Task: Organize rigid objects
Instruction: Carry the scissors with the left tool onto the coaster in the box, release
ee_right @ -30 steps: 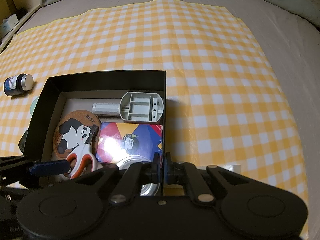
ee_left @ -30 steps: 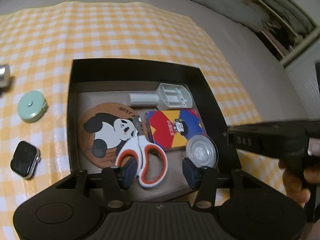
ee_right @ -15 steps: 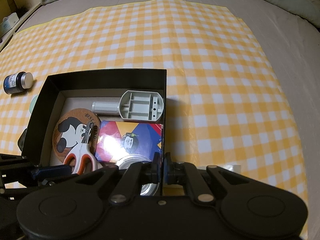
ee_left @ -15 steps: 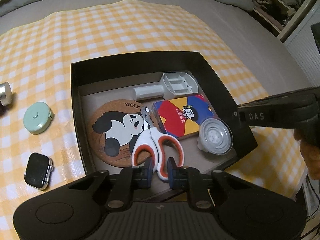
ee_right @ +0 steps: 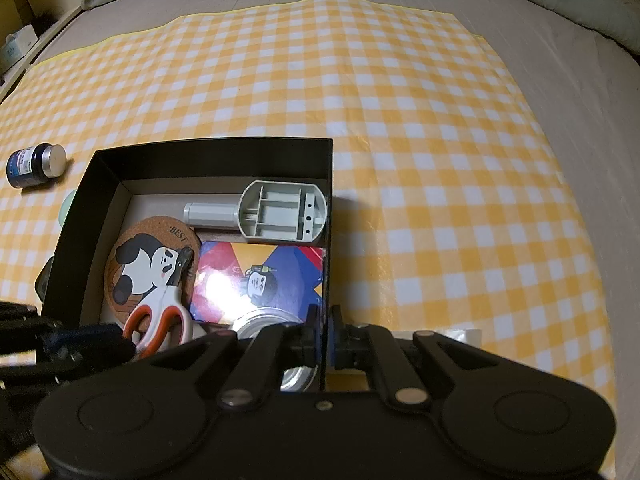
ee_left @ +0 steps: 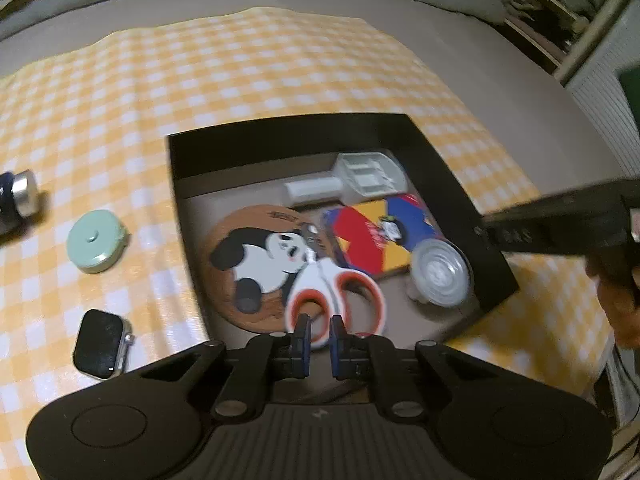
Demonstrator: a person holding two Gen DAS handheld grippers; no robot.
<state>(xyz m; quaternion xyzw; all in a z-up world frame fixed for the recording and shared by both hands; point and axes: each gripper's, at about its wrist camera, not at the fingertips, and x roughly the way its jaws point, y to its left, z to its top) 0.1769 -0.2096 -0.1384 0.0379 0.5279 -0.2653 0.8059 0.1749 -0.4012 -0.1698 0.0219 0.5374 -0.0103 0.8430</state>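
A black open box (ee_left: 280, 128) sits on the yellow checked cloth. Orange-and-white scissors (ee_left: 340, 280) lie in it, partly on a round panda coaster (ee_left: 248, 248). My left gripper (ee_left: 319, 336) is down at the scissors' handles, its jaws closed onto the white handle rim that shows between the pads. Beside the scissors lie a colourful card box (ee_left: 372, 240), a grey plastic handled piece (ee_left: 360, 176) and a round clear lid (ee_left: 440, 272). My right gripper (ee_right: 324, 340) is shut on the right wall of the box (ee_right: 330, 216), which runs between its pads.
Left of the box on the cloth lie a mint round tape measure (ee_left: 96, 240), a dark smartwatch (ee_left: 100, 344) and a dark jar with a silver cap (ee_right: 36, 164). A person's hand (ee_left: 616, 308) shows at the right. Grey bedding surrounds the cloth.
My left jaws went from wide apart to closed on the scissors' handle, and the left view rolled a little. The right gripper and the box stayed put.
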